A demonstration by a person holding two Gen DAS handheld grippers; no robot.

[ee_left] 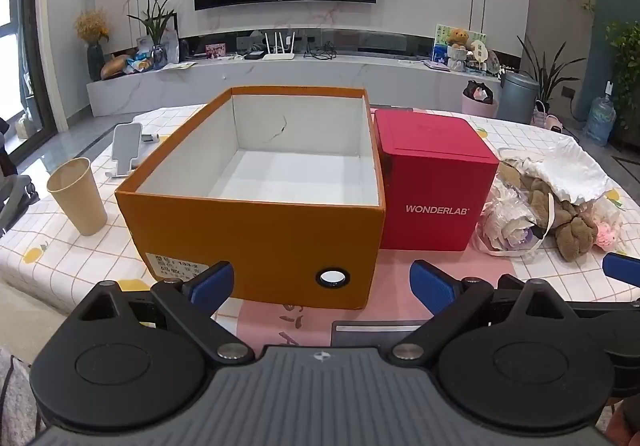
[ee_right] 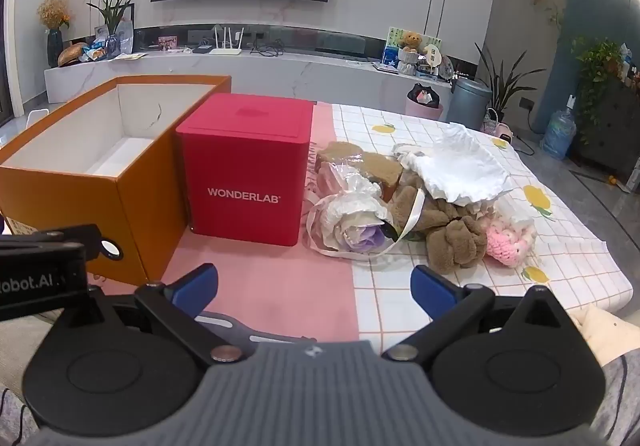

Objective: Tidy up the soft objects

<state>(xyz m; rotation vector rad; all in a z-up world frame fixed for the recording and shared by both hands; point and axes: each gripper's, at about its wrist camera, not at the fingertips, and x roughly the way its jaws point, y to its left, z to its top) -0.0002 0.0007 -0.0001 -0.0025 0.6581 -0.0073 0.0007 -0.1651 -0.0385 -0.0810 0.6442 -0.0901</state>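
Both grippers hang over the near edge of the tabletop [ee_right: 440, 125], spread wide, holding and touching nothing: the left gripper [ee_left: 322, 282] faces the orange box [ee_left: 256, 238], the right gripper [ee_right: 314, 286] the pink cloth before the red box [ee_right: 244, 181]. Left of the orange box, only the left view shows a paper cup [ee_left: 78, 195] and phone stand [ee_left: 126, 149]. Right of the red box lies the soft pile: wrapped bundle [ee_right: 352, 221], brown plush [ee_right: 448, 230], white cloth [ee_right: 460, 169], pink knit [ee_right: 508, 242].
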